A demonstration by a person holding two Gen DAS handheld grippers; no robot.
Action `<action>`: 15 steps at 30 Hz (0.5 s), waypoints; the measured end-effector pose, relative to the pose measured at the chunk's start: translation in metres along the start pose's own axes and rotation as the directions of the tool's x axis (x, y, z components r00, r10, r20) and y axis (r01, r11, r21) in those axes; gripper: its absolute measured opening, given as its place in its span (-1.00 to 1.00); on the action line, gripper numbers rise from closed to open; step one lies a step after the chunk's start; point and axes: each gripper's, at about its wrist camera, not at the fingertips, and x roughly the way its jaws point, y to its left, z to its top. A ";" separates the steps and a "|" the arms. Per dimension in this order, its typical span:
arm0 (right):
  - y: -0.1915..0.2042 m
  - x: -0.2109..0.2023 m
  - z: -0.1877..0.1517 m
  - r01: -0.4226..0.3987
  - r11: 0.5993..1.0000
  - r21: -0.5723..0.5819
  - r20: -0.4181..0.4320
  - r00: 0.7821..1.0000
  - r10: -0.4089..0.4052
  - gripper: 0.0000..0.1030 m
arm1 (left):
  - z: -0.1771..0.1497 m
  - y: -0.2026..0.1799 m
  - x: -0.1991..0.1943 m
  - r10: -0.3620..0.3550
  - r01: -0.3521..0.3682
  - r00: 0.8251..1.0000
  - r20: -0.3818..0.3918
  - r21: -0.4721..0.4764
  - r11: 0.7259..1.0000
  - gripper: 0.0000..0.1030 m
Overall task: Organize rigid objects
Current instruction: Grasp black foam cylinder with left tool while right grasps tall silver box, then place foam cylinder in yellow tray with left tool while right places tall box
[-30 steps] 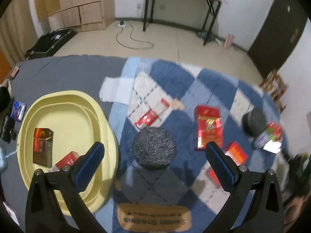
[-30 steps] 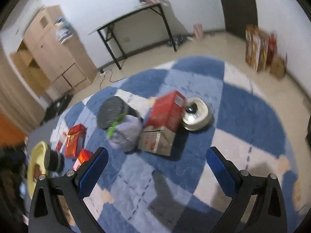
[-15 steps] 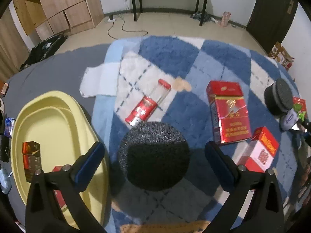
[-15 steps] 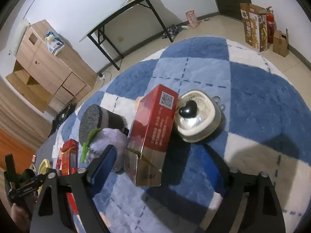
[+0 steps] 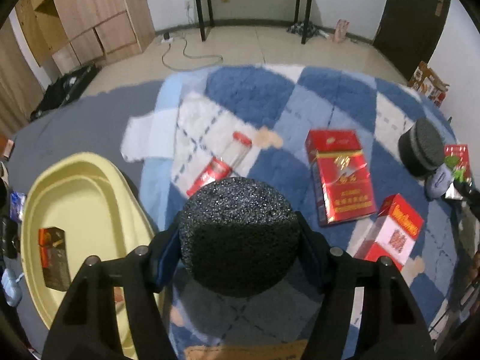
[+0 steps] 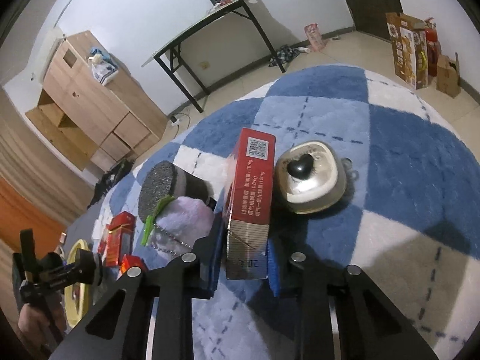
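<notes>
Left tool is pointing down at the blue checked rug; its jaws have just been closing, and both pads are now pressing the sides of a black foam cylinder standing on the rug. A yellow oval tub is sitting just left, holding a dark carton. A red-capped tube is lying beyond the cylinder. Right of it, a flat red box and a red-and-white pack are lying close together. A second foam cylinder is resting near the rug's right edge.
</notes>
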 end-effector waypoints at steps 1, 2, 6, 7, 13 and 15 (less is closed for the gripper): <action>-0.001 -0.002 -0.001 0.002 1.000 0.001 0.002 1.000 -0.002 -0.58 | 0.002 0.001 -0.005 -0.007 0.007 1.000 0.014 -0.008 1.000 0.33; -0.002 -0.005 -0.002 0.005 1.000 -0.003 0.004 1.000 -0.005 -0.58 | 0.005 0.004 -0.013 -0.020 0.020 0.999 0.032 -0.016 1.000 0.33; -0.004 -0.020 -0.004 0.037 0.999 -0.025 0.024 0.999 -0.037 -0.59 | 0.011 0.013 -0.038 -0.031 0.034 0.996 0.088 -0.027 0.999 0.33; -0.005 -0.024 -0.004 0.040 0.999 -0.024 0.029 0.999 -0.039 -0.59 | 0.012 0.016 -0.045 -0.032 0.035 0.995 0.098 -0.031 0.999 0.33; 0.029 -0.069 -0.003 0.051 0.988 -0.147 0.097 0.995 -0.037 -0.59 | 0.007 0.080 -0.105 0.007 0.023 0.981 0.194 -0.151 0.988 0.33; 0.063 -0.080 -0.007 0.022 0.971 -0.239 0.106 0.994 0.003 -0.59 | -0.006 0.116 -0.122 0.022 0.025 0.979 0.204 -0.225 0.974 0.33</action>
